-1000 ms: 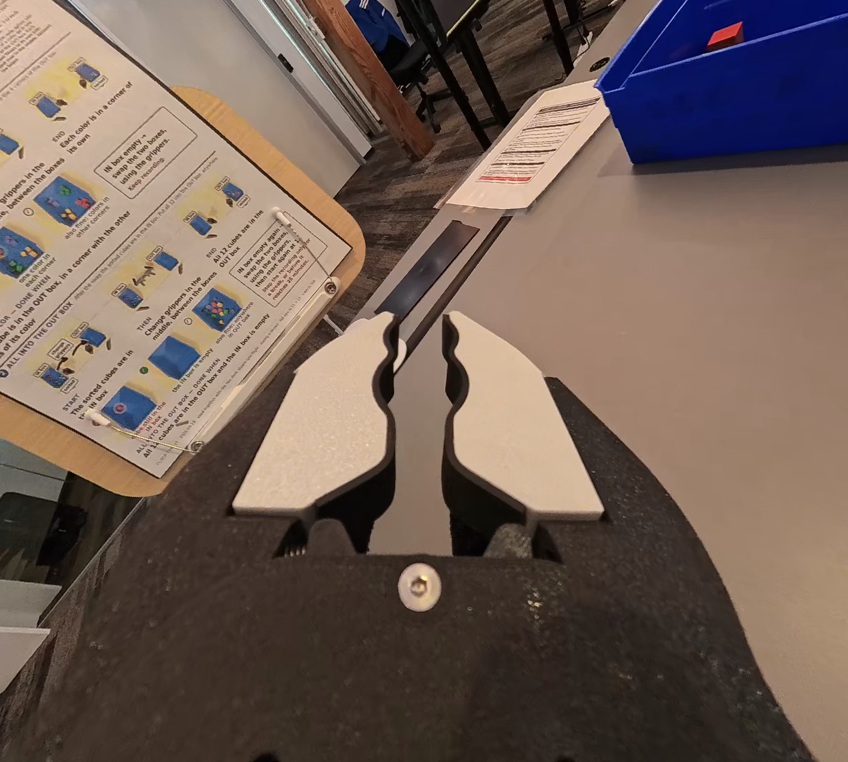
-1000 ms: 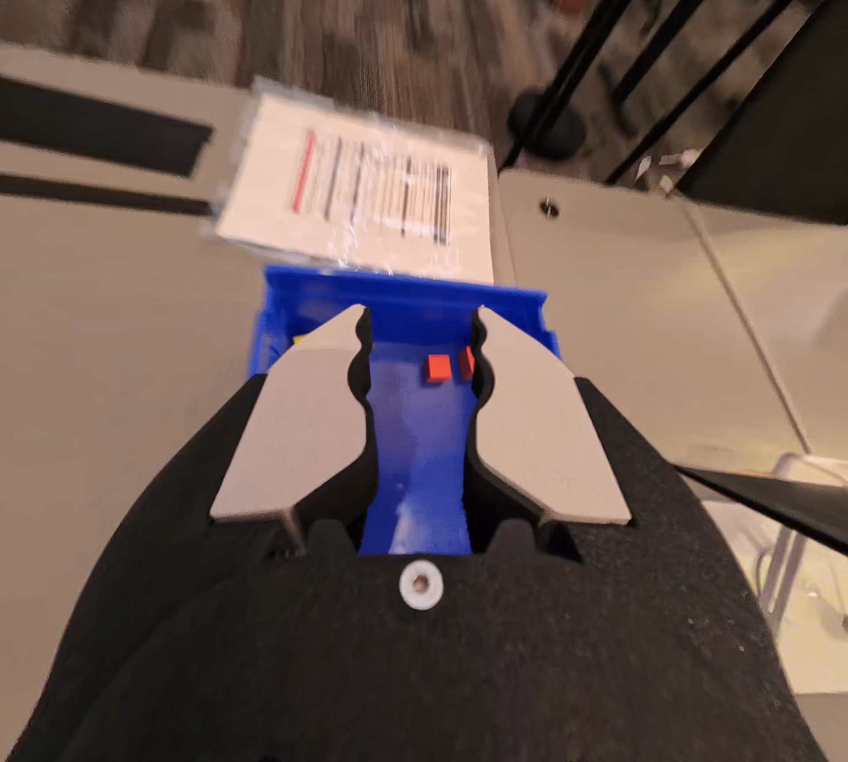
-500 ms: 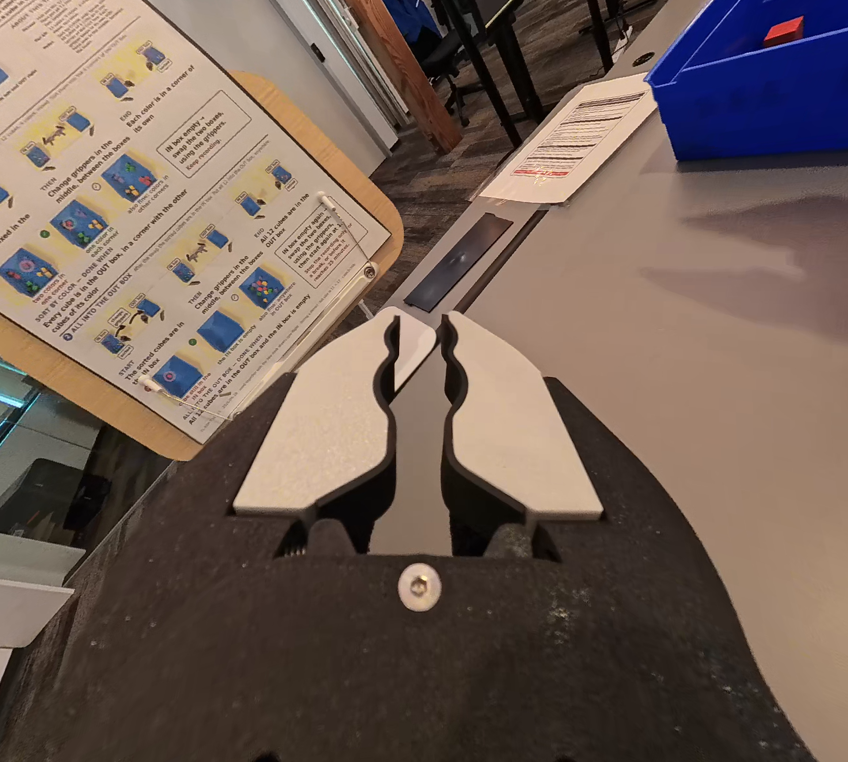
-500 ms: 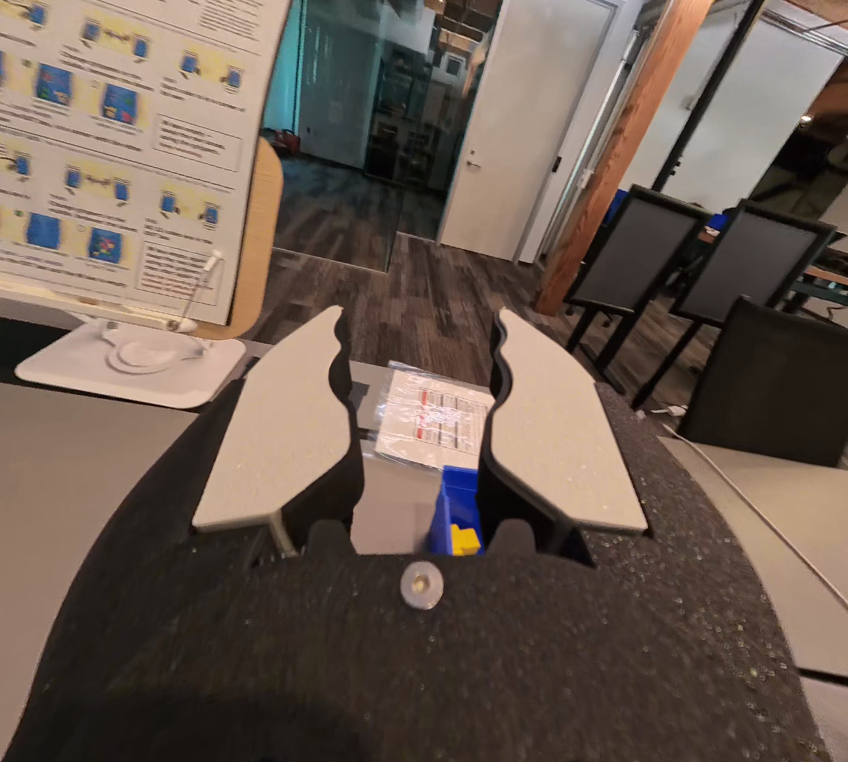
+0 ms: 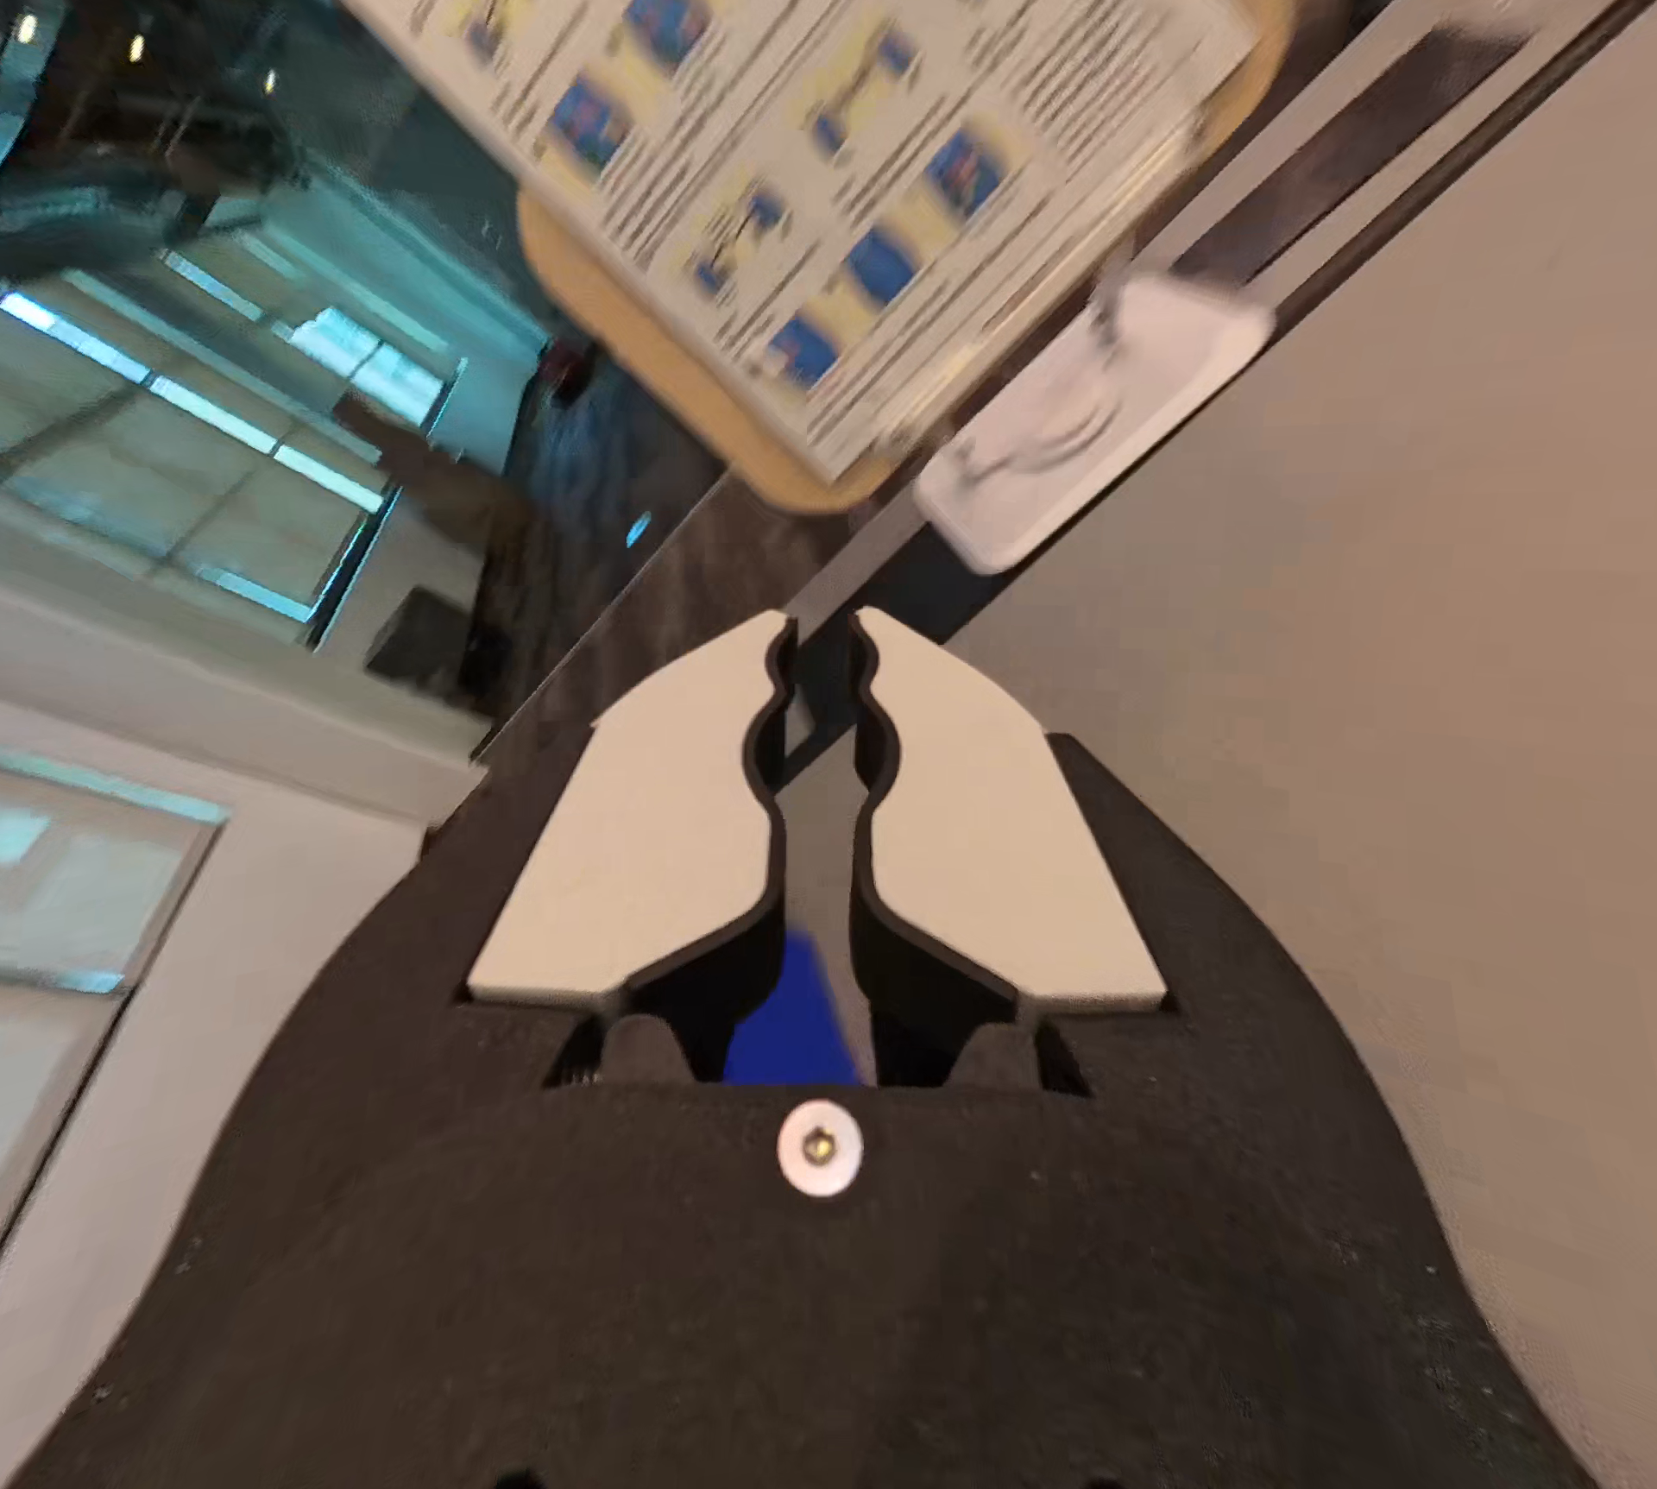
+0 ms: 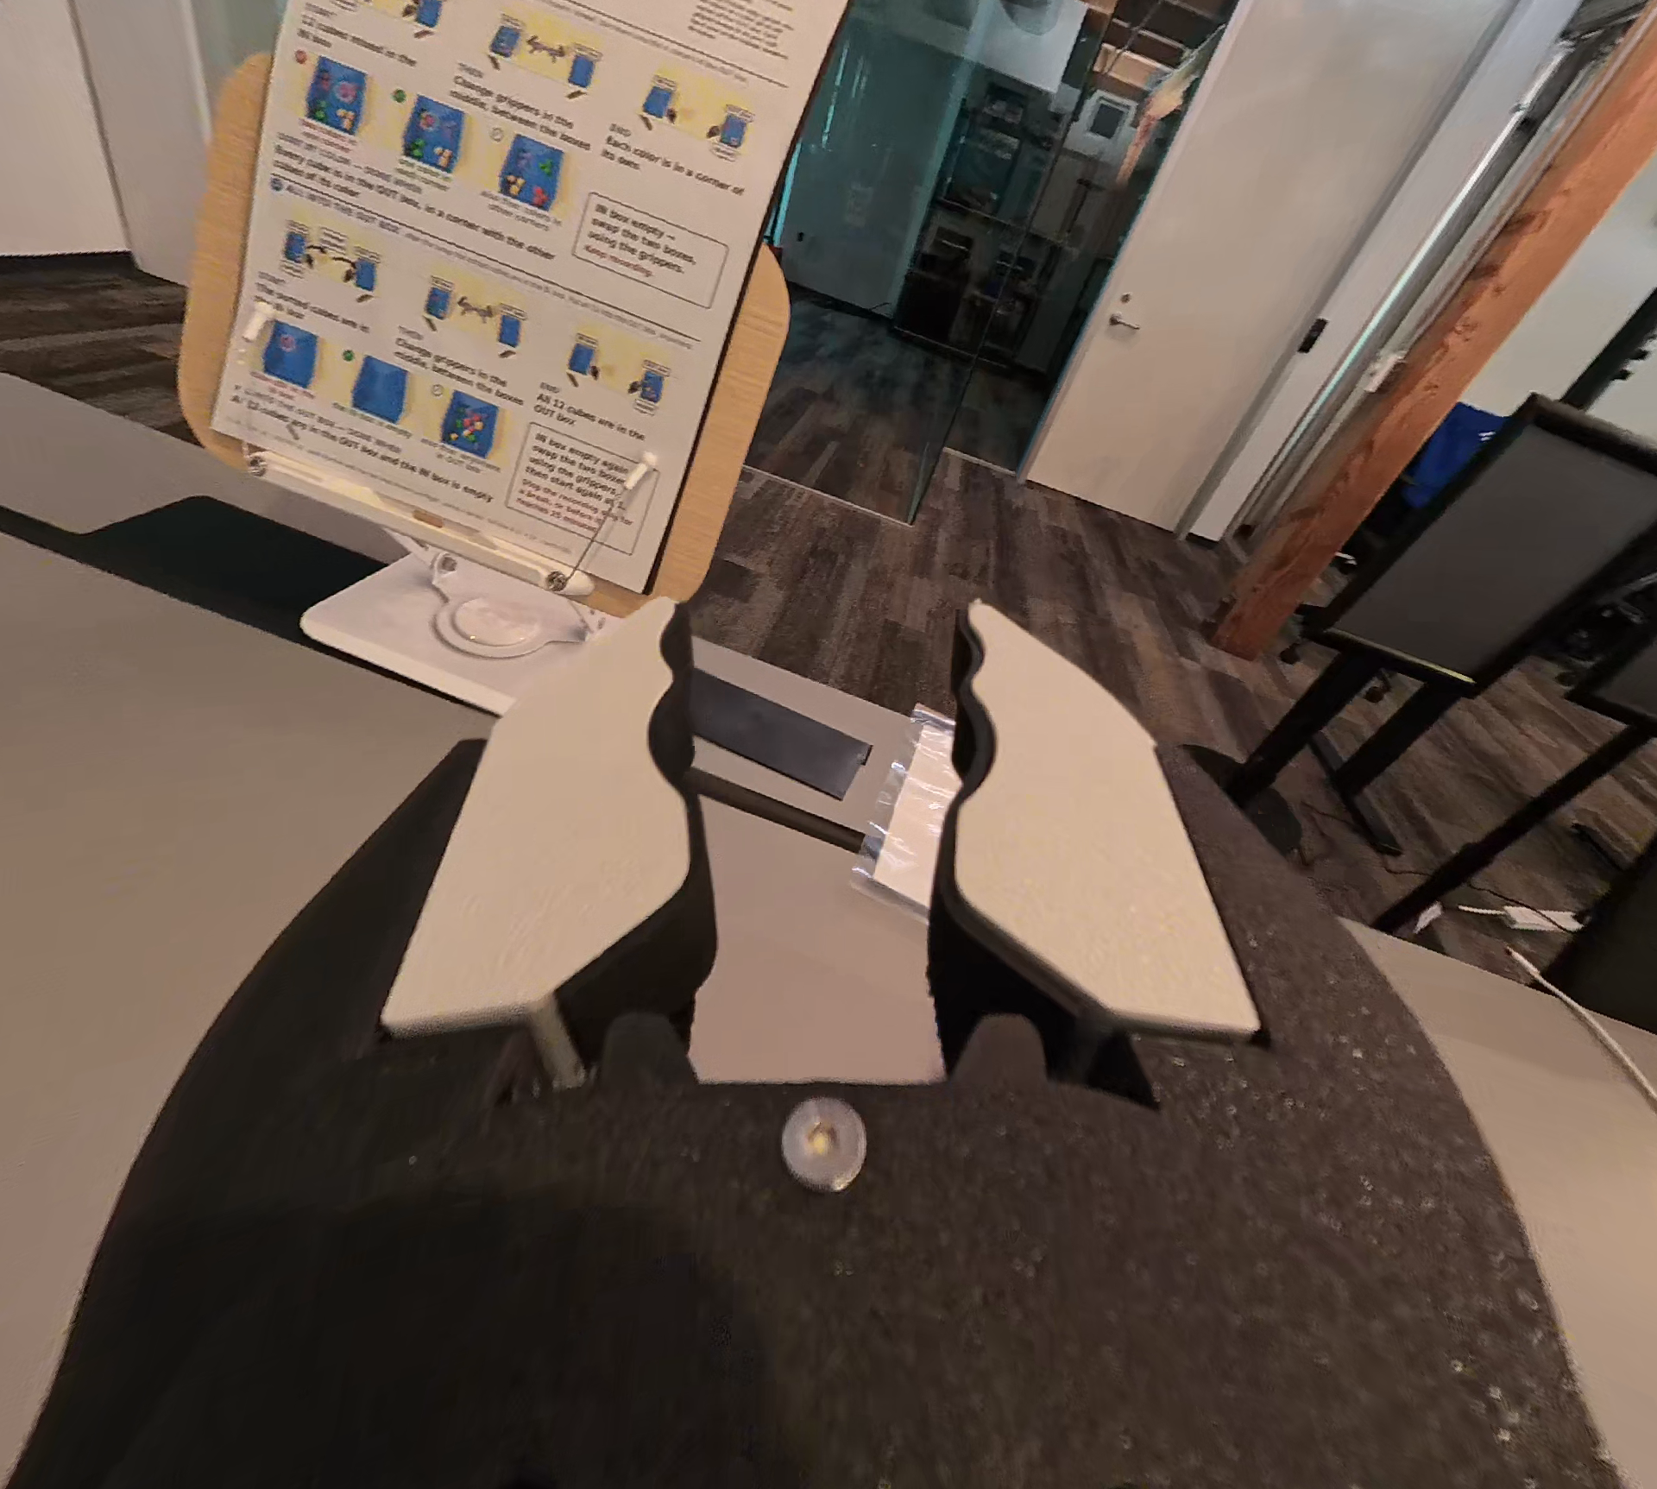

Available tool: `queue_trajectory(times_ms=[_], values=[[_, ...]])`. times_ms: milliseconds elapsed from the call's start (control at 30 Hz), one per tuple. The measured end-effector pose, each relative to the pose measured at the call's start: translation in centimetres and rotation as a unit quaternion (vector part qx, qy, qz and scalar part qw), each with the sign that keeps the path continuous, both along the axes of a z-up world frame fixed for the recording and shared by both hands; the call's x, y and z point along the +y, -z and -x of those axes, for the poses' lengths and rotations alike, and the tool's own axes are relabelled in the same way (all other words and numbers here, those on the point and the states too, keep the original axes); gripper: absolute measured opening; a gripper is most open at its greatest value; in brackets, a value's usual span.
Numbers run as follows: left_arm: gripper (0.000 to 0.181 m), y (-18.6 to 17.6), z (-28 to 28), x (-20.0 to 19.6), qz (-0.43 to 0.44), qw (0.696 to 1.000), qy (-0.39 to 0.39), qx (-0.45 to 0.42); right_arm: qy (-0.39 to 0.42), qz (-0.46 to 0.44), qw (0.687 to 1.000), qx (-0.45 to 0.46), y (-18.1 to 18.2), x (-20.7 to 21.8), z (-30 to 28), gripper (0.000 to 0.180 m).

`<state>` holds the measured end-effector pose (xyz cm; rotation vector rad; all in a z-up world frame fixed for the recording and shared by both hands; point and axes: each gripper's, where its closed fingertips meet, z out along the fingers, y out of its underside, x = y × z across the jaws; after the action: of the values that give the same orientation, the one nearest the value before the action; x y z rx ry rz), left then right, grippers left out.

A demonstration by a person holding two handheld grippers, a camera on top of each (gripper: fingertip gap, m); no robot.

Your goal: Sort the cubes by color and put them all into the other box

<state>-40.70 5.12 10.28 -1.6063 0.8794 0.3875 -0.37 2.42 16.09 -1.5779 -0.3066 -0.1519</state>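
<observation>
Neither view shows a cube now. The only trace of the boxes is a sliver of blue plastic box (image 5: 789, 1015) low between the left gripper (image 5: 823, 625) fingers, so it lies under and behind them. Those fingers stand narrowly apart, empty; the right gripper (image 6: 816, 621) gapes wider, empty, over bare grey desk (image 6: 179, 773). A second ago the right one looked down into the box (red cubes visible); now it faces the tilted instruction sheet on its stand (image 6: 538, 190).

A big paper sheet (image 6: 529, 190) with small pictures and lines of printed words stands on a wooden board (image 6: 749, 406) on the table (image 6: 161, 773). A smaller printed paper in a shiny plastic sleeve (image 6: 906, 809) lies flat nearby.
</observation>
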Motion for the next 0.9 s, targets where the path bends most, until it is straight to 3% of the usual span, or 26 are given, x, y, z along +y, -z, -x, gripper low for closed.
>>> queue_trajectory(times_ms=[167,367,533,700,900], values=[[0.008,1.6,14.7,0.1,0.065,0.989,-0.126,0.041,-0.026,0.004,1.000,0.010,0.0,0.3,0.6,0.053],[0.000,7.7,24.9,-0.8,0.147,0.970,-0.190,0.027,-0.035,0.006,0.999,0.006,0.4,0.5,0.6,0.047],[0.000,12.1,26.5,-0.6,0.178,0.969,-0.170,-0.029,-0.047,0.001,0.999,0.006,0.5,0.5,0.5,0.038],[0.000,16.0,25.7,-0.3,0.211,0.974,-0.085,0.012,-0.188,0.000,0.979,0.077,-0.8,-1.5,4.3,0.013],[0.015,19.3,24.3,1.5,0.280,0.958,0.005,0.064,-0.260,0.022,0.956,0.132,-1.4,-2.5,7.4,0.031]])
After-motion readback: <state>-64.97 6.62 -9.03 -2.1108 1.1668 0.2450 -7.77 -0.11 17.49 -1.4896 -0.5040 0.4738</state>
